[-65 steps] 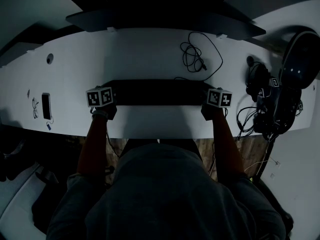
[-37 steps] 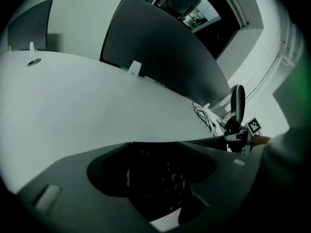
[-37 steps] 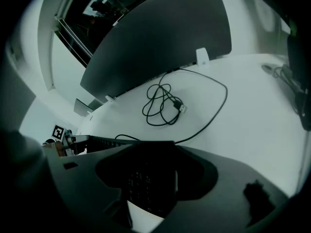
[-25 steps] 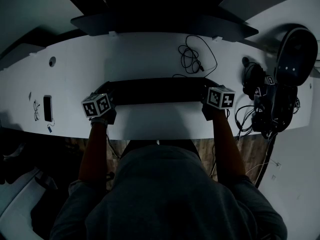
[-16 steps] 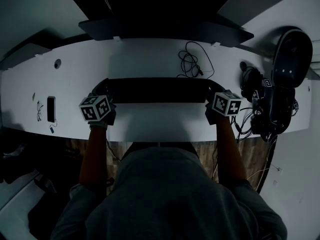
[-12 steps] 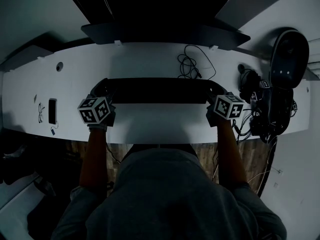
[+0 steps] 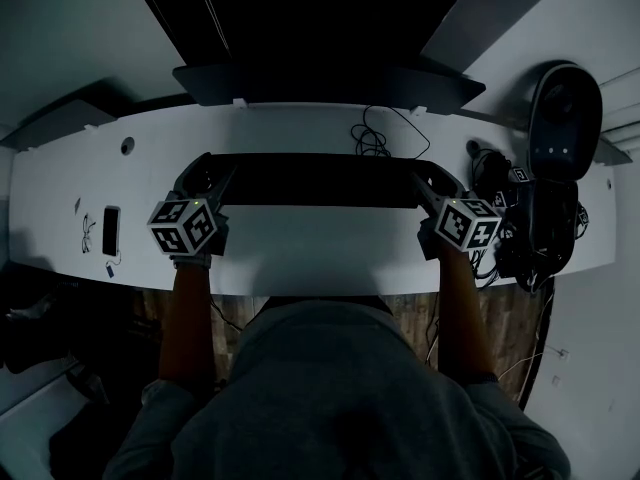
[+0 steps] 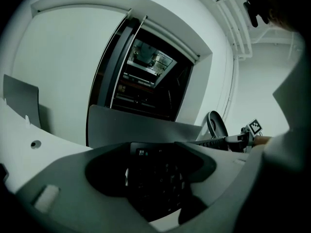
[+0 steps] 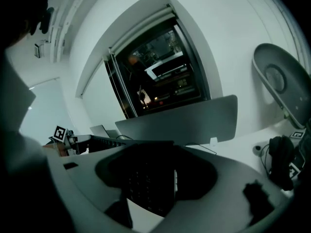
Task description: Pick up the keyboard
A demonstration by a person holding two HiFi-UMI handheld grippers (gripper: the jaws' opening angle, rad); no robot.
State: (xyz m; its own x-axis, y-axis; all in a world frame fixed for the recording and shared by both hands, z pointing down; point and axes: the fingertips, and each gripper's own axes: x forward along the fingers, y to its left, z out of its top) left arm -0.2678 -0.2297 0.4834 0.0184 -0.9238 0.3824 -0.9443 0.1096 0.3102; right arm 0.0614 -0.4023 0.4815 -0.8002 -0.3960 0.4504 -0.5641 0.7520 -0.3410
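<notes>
since moments ago the two marker cubes have slid lower and wider apart in the head view, with the dark board still spanning the gap between them. the white desk (image 7: 300, 128) runs across the whole frame, a dark monitor foot (image 7: 320, 80) at its far edge. the keyboard (image 7: 318, 180) lies with its long axis left to right across the person, parallel to the desk's near edge and squarely ahead of both arms. the left gripper (image 7: 210, 176) pinches its left end and the right gripper (image 7: 428, 180) its right end. each gripper view shows the key rows clamped between that gripper's jaws. neither hand is nearer, so the lift looks to depend on both ends rising level. whether the board has cleared the desk cannot be told. a coiled cable (image 7: 385, 140) lies just behind it, and a phone (image 7: 110, 228) rests well to the left.
</notes>
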